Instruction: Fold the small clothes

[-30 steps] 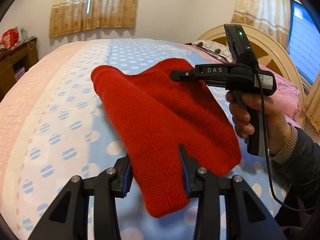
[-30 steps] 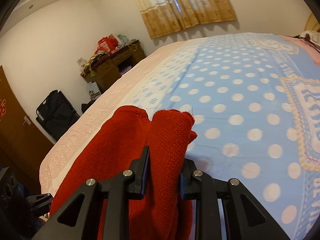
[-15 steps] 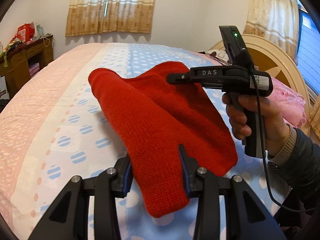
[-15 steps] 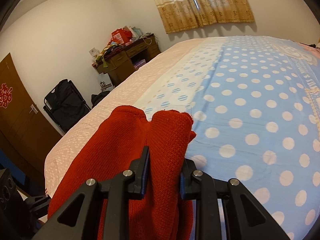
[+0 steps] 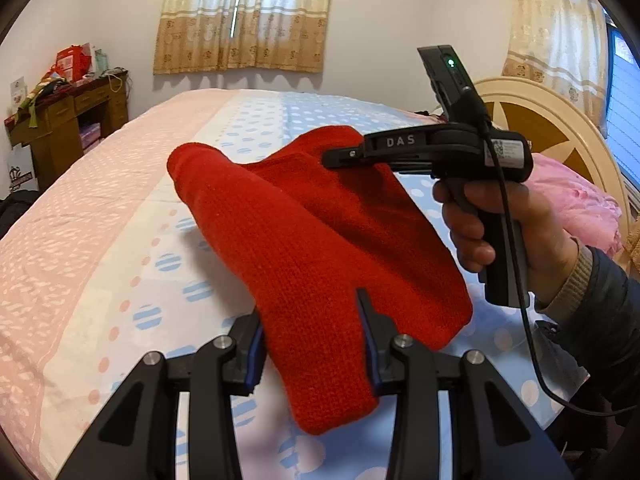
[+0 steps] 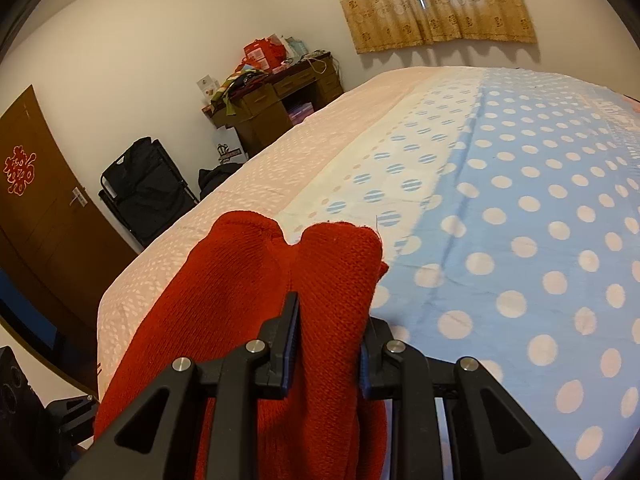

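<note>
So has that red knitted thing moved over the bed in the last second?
Yes. The red knit garment, held by both grippers, has shifted from the blue dotted area toward the bedspread's pink side.

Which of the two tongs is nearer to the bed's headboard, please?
Right. The right tongs grip the red knit garment at its far end, toward the headboard; the left tongs grip its near end, farther away.

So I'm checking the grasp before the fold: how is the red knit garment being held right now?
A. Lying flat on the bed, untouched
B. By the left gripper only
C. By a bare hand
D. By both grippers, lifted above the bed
D: the left gripper and the right gripper each pinch the red knit garment, which hangs above the bed.
</note>
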A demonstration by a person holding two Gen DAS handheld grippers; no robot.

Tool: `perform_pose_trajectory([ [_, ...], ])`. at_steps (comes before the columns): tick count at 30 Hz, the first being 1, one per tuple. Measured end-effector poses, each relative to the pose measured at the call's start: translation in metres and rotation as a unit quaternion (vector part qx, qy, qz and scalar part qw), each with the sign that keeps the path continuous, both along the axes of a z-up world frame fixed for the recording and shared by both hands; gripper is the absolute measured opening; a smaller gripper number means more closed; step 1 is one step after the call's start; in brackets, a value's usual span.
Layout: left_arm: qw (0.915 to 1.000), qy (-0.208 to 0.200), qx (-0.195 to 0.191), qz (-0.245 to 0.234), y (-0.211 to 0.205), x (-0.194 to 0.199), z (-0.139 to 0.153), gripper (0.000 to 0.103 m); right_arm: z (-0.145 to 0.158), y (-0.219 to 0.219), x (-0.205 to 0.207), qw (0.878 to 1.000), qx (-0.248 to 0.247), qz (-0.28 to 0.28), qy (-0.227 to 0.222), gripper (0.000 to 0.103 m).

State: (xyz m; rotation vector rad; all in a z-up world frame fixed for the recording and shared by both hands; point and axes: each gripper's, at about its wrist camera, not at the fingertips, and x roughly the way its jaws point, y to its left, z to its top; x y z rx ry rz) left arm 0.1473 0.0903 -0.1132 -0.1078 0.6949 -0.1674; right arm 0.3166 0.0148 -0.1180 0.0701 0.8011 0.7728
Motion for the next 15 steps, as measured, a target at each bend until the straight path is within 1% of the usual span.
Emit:
perform_pose_trajectory([
  [9, 0.9997, 0.012, -0.006, 0.022, 0.019, -0.01, -0.01, 0.04, -0.009, 0.026, -0.005, 1.0, -0.009, 0.022, 0.009, 0.024],
  [15, 0.9993, 0.017, -0.006, 0.032, 0.021, -0.019, -0.016, 0.04, -0.015, 0.042, -0.009, 0.999, -0.017, 0.033, 0.012, 0.024],
])
